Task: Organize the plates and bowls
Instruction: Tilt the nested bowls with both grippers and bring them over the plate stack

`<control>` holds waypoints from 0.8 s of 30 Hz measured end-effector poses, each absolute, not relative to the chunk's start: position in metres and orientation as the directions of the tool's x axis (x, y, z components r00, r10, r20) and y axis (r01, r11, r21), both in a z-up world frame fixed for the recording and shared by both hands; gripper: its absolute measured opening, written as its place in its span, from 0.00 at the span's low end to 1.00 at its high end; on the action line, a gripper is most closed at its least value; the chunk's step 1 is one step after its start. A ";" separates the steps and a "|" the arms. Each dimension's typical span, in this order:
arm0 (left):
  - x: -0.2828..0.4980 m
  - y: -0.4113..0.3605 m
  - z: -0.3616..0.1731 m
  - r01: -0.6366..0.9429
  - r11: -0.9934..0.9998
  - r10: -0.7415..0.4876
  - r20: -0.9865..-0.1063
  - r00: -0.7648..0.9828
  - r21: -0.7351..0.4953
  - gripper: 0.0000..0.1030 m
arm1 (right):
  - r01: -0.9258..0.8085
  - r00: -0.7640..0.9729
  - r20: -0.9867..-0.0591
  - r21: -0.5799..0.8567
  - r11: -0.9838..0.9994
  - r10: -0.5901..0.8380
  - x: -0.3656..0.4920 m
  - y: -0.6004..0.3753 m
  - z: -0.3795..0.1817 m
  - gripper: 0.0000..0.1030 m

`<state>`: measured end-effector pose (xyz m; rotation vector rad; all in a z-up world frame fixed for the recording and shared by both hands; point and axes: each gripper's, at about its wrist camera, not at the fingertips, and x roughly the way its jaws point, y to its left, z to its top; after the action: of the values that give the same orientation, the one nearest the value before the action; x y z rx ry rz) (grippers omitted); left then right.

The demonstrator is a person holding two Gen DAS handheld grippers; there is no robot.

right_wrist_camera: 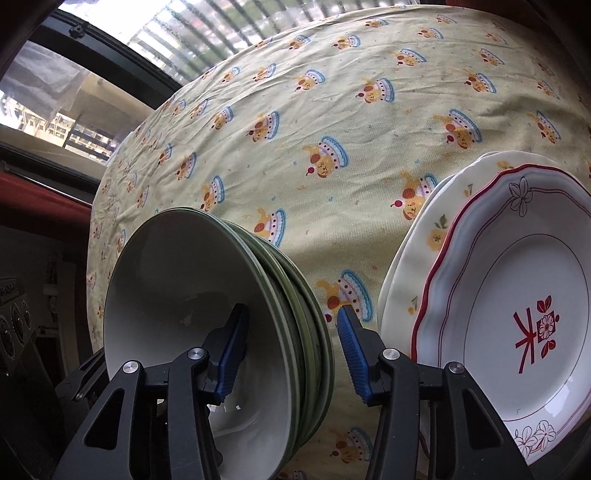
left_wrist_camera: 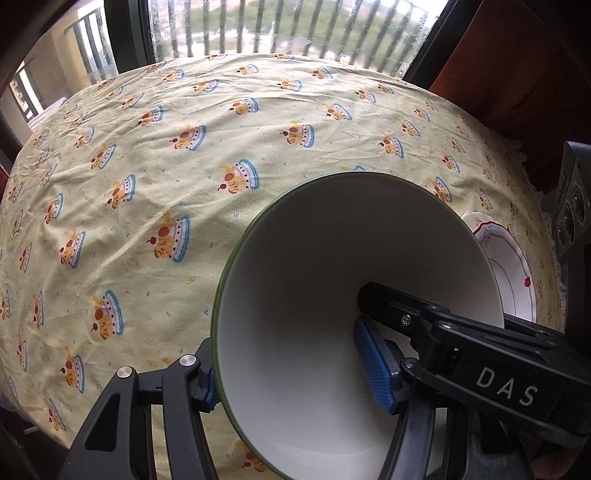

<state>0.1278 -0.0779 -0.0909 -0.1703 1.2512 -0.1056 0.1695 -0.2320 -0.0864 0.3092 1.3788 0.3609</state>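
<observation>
Across both views lies a wide worktop [left_wrist_camera: 258,122] under a pale yellow cloth printed with small cakes. Behind it a big window [left_wrist_camera: 295,29] shows railing bars and green outside, with dark red wood to the side. Seen from the left wrist, the left tool [left_wrist_camera: 295,373] comes in low and pinches the rim of a white bowl [left_wrist_camera: 332,258] with a green edge: one blue pad [left_wrist_camera: 375,363] sits inside the bowl and the other finger sits outside. That bowl is empty. From the right wrist, the bowl [right_wrist_camera: 177,295] is the top one of a stack of green bowls [right_wrist_camera: 306,332] on the cloth. The right tool [right_wrist_camera: 291,354] has its fingers spread wide around the side of the stack and grips nothing. Just to the right sits a pile of plates [right_wrist_camera: 413,258]; the top plate [right_wrist_camera: 517,314] is white with a red wavy rim and a red mark in the middle.
</observation>
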 end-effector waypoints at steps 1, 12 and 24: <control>0.127 -0.078 -0.091 -0.018 0.981 -0.179 -0.931 0.318 -0.195 0.61 | -0.079 0.153 -0.894 0.414 0.907 0.422 0.171 -0.232 -0.085 0.51; 0.128 -0.066 -0.092 0.047 0.954 -0.297 -0.908 0.294 -0.297 0.53 | -0.075 0.179 -0.920 0.340 0.937 0.348 0.167 -0.220 -0.078 0.45; 0.125 -0.043 -0.078 0.149 0.930 -0.362 -0.901 0.238 -0.335 0.53 | 0.056 0.210 -0.937 0.297 0.953 0.279 0.150 -0.201 -0.065 0.46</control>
<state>0.1253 -0.0426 -0.0784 -0.1936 1.2855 -0.3534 0.1497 -0.2012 -0.0650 0.2913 1.3555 0.1583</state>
